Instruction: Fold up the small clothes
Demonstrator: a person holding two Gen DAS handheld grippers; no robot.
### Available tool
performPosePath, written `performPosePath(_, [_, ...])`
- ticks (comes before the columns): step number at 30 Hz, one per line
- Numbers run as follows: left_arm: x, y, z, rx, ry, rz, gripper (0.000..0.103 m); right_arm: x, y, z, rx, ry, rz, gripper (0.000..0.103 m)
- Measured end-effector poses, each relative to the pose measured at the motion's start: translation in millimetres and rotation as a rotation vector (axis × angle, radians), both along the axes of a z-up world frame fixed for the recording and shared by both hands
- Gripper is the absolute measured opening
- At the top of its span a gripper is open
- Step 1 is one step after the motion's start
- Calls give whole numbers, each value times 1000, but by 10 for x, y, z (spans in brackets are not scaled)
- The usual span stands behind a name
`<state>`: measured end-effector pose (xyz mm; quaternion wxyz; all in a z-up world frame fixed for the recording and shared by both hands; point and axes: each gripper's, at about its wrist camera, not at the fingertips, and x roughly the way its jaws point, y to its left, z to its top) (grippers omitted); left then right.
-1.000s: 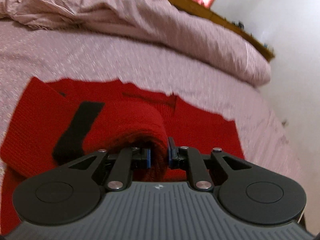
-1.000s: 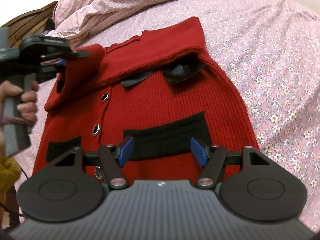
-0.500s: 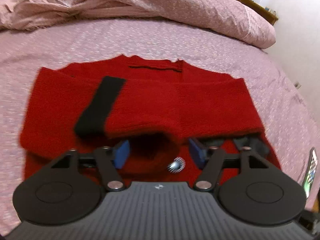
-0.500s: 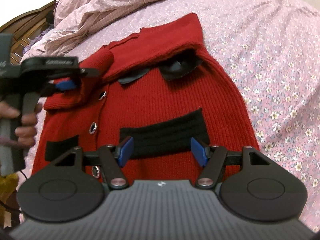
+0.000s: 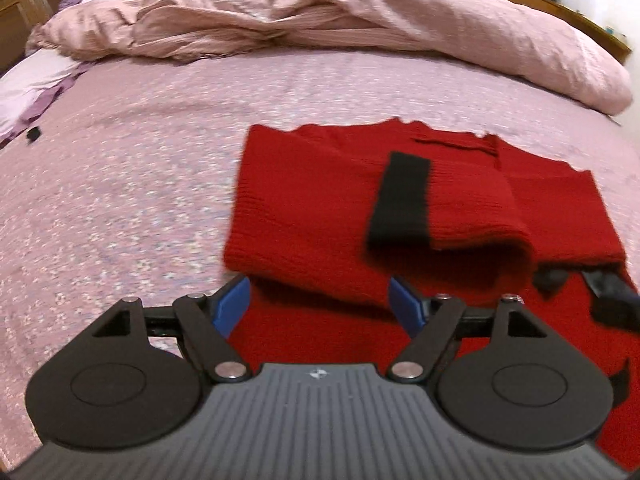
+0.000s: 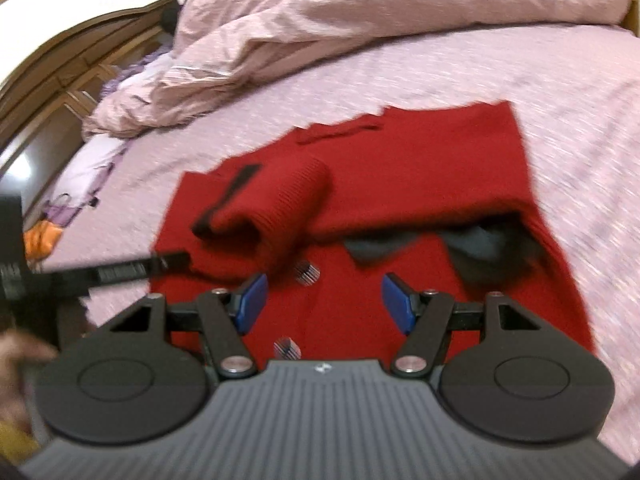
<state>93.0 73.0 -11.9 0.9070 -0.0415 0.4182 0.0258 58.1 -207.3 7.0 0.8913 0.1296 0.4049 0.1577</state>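
The left tool (image 5: 318, 306) hovers low over the near edge of the red cardigan (image 5: 304, 216), its blue pads spread wide with nothing between them. The right tool (image 6: 320, 302) hangs over the front of the same cardigan (image 6: 420, 184), likewise spread wide and empty; two shiny buttons (image 6: 306, 273) show between and just beyond its pads.

The cardigan lies flat on the bed (image 5: 120, 184), on the flowered pink sheet, toward the middle of the mattress. One sleeve (image 5: 452, 204) is folded across the chest, its black cuff band (image 5: 402, 198) facing up and its open end slightly raised off the body of the garment. The other sleeve lies folded across the top, and a dark collar (image 6: 476, 240) peeks from under it.

In the right wrist view the left tool's black body (image 6: 100, 274) reaches in from the left side, its tip close to the folded sleeve (image 6: 276, 200).

Farther back, a crumpled pink duvet (image 5: 320, 16) is heaped along the far edge of the bed, with a wooden headboard (image 6: 76, 68) beyond it.
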Motion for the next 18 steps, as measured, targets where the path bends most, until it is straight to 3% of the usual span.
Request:
performPosePath(4, [43, 90, -46, 0, 9, 28, 80, 331, 288, 30, 11, 9, 26, 66])
performPosePath(9, [97, 148, -87, -15, 12, 47, 80, 581, 767, 39, -155, -38, 128, 66])
performPosePath(18, [179, 199, -145, -28, 23, 71, 80, 924, 1011, -269, -298, 31, 149, 68])
